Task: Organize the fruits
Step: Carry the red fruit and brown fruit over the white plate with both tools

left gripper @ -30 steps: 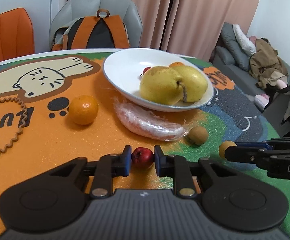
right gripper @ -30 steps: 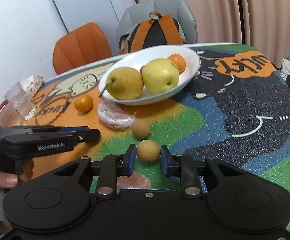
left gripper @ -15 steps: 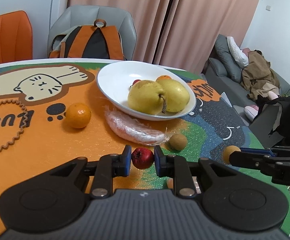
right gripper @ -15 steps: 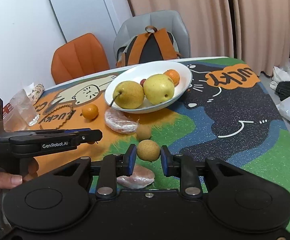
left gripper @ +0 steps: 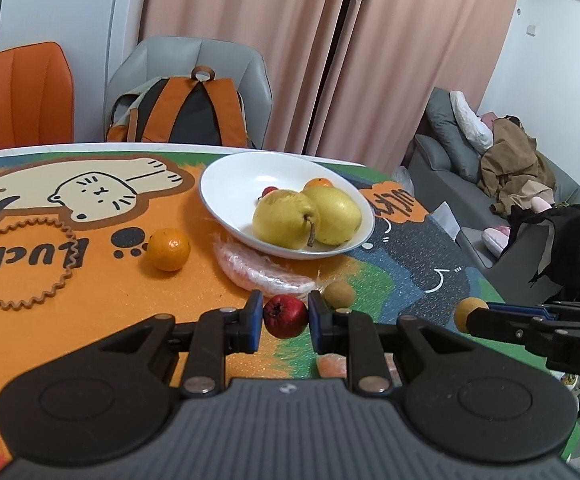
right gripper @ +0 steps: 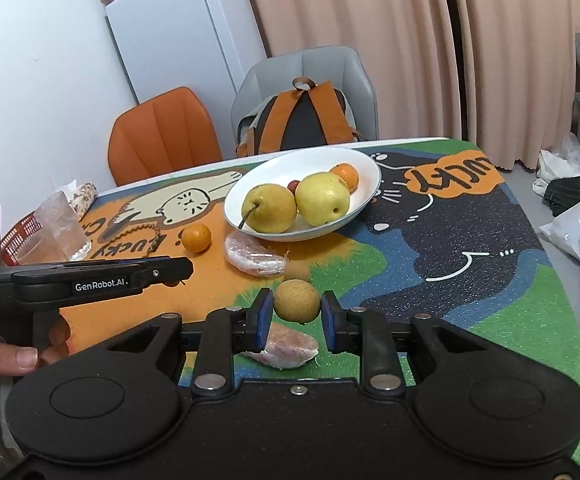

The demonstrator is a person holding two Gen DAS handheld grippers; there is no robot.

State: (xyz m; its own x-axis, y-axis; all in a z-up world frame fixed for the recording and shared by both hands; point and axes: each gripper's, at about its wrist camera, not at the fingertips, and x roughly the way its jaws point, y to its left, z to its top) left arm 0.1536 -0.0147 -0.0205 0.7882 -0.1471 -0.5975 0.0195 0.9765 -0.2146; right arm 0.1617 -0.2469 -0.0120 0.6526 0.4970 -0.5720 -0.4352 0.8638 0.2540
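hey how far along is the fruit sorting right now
Partly done. The white bowl already holds two pears, an orange and a small red fruit. In hand: the left gripper is shut on a red fruit, the right gripper on a tan fruit. Left on the mat: a mandarin, another tan fruit and two wrapped pieces.

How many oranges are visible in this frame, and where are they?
2. One orange lies on the mat left of the white bowl. The other orange sits in that bowl behind the two pears. More could be hidden behind the pears.
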